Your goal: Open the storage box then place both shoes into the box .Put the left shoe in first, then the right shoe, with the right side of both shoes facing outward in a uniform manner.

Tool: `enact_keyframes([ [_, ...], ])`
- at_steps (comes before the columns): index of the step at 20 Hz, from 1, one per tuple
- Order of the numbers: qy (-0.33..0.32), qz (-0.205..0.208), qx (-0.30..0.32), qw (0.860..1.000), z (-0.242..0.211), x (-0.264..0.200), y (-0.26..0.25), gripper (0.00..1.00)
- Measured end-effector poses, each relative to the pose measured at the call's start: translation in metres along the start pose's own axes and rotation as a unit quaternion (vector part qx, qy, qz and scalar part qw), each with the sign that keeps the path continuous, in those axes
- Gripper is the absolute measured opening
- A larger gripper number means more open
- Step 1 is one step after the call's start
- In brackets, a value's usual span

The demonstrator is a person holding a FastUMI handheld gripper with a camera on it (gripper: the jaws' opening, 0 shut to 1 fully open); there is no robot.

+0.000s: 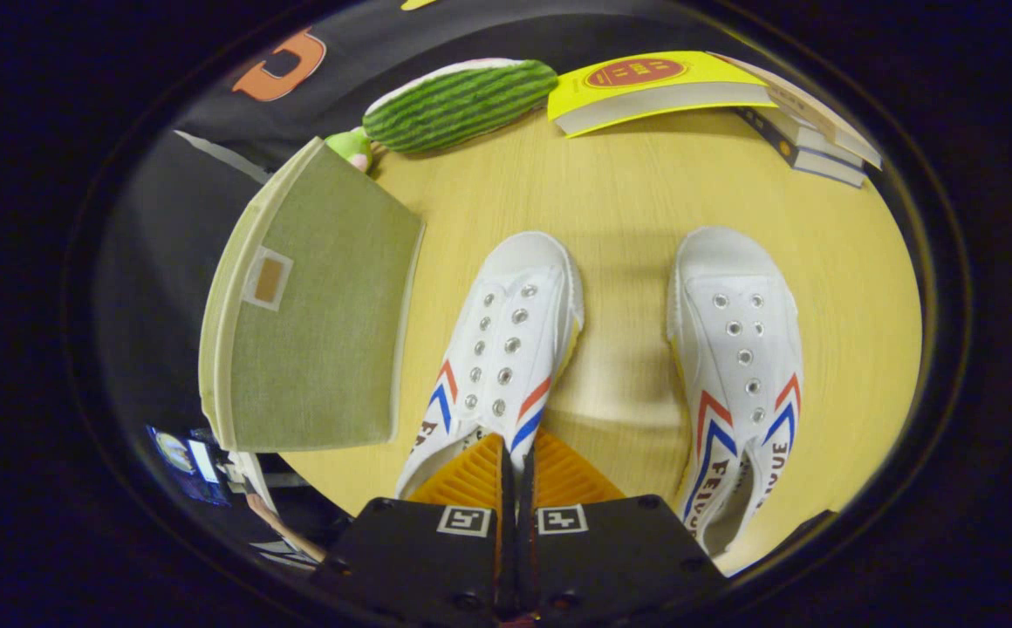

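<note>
Gripper (515, 458) is seen clenched, fingers together with nothing clamped, over the heel of the left shoe (497, 349). The right shoe (737, 366) is set apart beside it on the desk (628, 209). The storage box (314, 305), lid closed, is placed just left of the left shoe.

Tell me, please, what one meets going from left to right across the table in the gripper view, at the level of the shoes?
Green storage box, lid closed → left-hand white shoe, just ahead of the closed gripper → bare wooden table → right-hand white shoe.
</note>
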State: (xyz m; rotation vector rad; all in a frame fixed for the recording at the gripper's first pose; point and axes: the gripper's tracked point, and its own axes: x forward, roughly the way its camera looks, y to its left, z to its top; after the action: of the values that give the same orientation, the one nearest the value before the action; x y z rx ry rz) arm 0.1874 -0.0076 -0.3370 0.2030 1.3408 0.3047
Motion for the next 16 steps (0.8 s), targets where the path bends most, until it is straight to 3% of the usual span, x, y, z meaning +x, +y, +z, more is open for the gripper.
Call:
enact_keyframes([
  [5,-0.036,0.034,0.03,0.998,0.021,-0.036,0.018,0.06],
  [10,-0.114,0.073,0.005,0.991,0.053,-0.081,0.056,0.06],
  [16,-0.164,0.088,-0.017,0.982,0.066,-0.119,0.118,0.06],
])
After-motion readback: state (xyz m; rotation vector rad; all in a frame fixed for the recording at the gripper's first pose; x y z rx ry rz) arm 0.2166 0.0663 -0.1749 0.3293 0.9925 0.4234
